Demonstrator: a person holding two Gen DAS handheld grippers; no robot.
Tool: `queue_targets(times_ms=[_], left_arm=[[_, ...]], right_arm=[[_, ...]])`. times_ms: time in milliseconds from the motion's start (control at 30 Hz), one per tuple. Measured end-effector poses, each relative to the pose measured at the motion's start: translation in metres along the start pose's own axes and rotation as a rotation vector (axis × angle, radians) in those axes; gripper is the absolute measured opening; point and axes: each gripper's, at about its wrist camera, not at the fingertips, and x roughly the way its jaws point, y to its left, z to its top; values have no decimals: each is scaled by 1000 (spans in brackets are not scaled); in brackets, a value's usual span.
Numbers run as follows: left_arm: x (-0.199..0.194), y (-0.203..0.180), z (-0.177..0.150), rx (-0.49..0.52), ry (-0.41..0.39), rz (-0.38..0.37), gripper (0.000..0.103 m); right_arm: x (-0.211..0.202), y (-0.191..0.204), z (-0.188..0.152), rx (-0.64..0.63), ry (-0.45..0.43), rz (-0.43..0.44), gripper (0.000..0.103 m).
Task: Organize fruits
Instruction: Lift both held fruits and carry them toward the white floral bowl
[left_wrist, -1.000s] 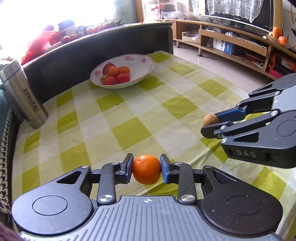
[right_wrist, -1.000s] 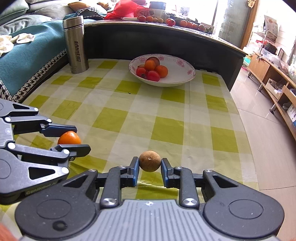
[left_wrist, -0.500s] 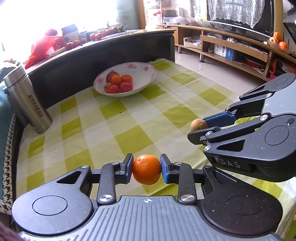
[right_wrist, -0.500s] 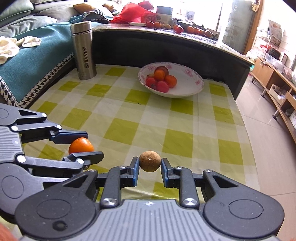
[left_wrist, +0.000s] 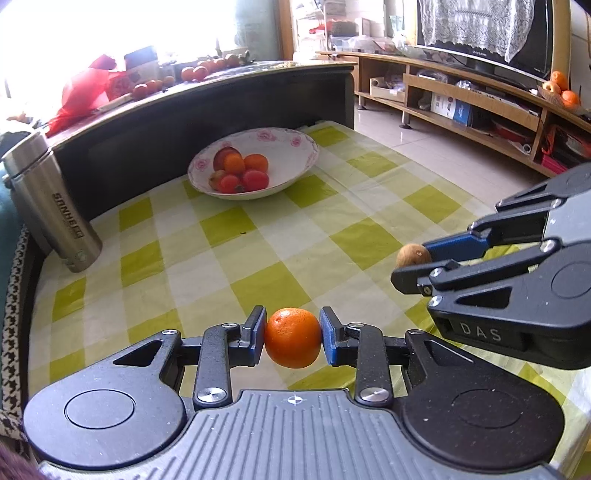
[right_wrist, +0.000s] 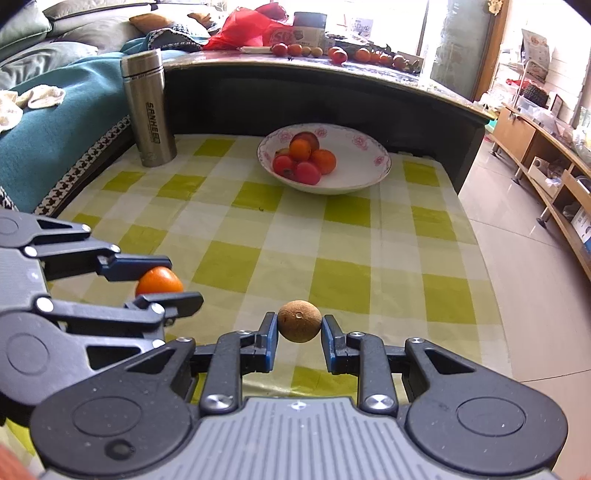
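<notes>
Both grippers are drawing closer to the bowl (right_wrist: 382, 162) than a second ago, which is now looming larger at 12 o'clock. Fingers of the left gripper (left_wrist: 293, 343) are clamping an orange (left_wrist: 293, 342), while the right gripper (right_wrist: 298, 326) is pinching a brown fruit (right_wrist: 299, 321), both carried above the checked surface (right_wrist: 343, 236). Round, smooth fruit may be slipping from such narrow pads and rolling off the cloth's edge at 3 o'clock. With the grippers travelling side by side, they risk bumping each other, or knocking the flask (right_wrist: 149, 110) at 10 o'clock.
</notes>
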Motion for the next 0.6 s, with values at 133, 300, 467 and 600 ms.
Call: queue_targets(times_ms=[133, 300, 467, 600], left_arm=[[-2, -1, 6, -1, -16, -10, 39], [-7, 2, 10, -11, -42, -14, 39], [-16, 7, 10, -19, -60, -10, 39], [-23, 9, 18, -10, -79, 3, 39]], right_arm=[[-5, 0, 5, 2, -12, -10, 31], [-12, 4, 10, -12, -18, -32, 31], [-19, 13, 14, -49, -23, -53, 31], [-28, 15, 23, -64, -34, -68, 31]])
